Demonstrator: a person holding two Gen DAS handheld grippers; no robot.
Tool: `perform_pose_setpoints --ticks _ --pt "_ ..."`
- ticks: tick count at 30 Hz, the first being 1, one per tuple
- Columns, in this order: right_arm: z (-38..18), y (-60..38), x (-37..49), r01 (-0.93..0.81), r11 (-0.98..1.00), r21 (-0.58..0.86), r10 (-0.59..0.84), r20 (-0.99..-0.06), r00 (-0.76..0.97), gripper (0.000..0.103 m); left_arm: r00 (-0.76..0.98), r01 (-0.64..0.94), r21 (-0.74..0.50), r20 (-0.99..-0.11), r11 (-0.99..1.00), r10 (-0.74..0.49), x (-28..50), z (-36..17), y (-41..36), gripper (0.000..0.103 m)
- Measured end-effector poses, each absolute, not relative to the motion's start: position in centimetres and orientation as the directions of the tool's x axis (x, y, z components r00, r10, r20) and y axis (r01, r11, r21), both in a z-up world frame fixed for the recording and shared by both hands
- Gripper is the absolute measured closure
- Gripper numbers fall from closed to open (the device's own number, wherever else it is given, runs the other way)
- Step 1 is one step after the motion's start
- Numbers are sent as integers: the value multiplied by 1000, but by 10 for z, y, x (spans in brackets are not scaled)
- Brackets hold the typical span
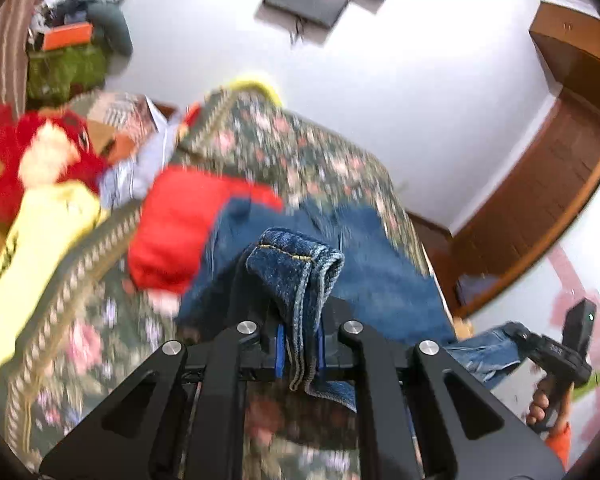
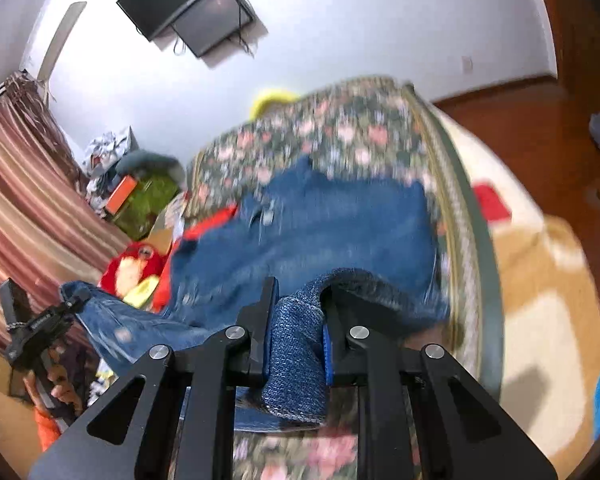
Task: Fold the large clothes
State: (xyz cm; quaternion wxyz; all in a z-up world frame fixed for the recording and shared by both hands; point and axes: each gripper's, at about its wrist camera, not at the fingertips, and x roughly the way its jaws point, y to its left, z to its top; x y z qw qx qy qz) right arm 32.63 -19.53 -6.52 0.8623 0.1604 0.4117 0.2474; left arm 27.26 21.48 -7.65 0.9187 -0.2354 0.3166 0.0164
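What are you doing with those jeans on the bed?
A person holds a tool in each hand, and both are clamped on a pair of blue jeans. The left tool pinches a hem; the right tool pinches another bunch of denim. The rest lies on the flowery bedspread, beside a red garment.

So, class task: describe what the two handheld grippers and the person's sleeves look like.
Both the left gripper and the right gripper are matte black linkage frames with triangular cut-outs, round silver pivot pins and blue pads inside the fingers. Seen from the other wrist, each has a black handle with a boxy black module on top. The sleeves are orange.
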Motion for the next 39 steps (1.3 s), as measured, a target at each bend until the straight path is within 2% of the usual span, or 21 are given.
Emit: perform_pose_setpoints --ticks 2,7,18,25,29,32,34,36,38,39 --pt "-61 -191 344 -300 839 454 541 -630 558 87 809 -193 -424 -579 885 -101 297 -73 223 92" --pt "-71 -174 399 -289 867 407 497 -657 567 87 784 -225 -383 -618 896 -67 364 -84 232 92" --pt "-124 -145 492 -232 894 383 446 -721 530 87 654 -341 -349 -755 873 -46 489 -169 267 92" --pt "-180 -143 516 -167 913 372 406 -799 443 87 566 -362 -241 -824 901 7 517 -219 259 90" --pt "-184 -159 513 -123 881 457 466 -793 393 83 528 -340 -208 -849 917 3 515 -237 253 86" --pt "-175 -173 508 -93 858 505 501 -784 366 78 510 -293 -193 -860 936 -17 506 -236 251 79" --pt "-161 -181 501 -93 898 429 427 -803 416 68 501 -265 -196 -865 944 -38 499 -229 251 72" --pt "-145 -190 494 -84 943 321 319 -809 494 47 495 -250 -212 -866 945 -63 490 -217 252 67" --pt "-128 -202 481 -103 951 293 301 -794 528 44 500 -245 -227 -863 943 -78 482 -206 252 56" --pt "-124 -205 478 -117 949 294 310 -790 528 44 504 -250 -215 -861 944 -62 475 -196 251 47"
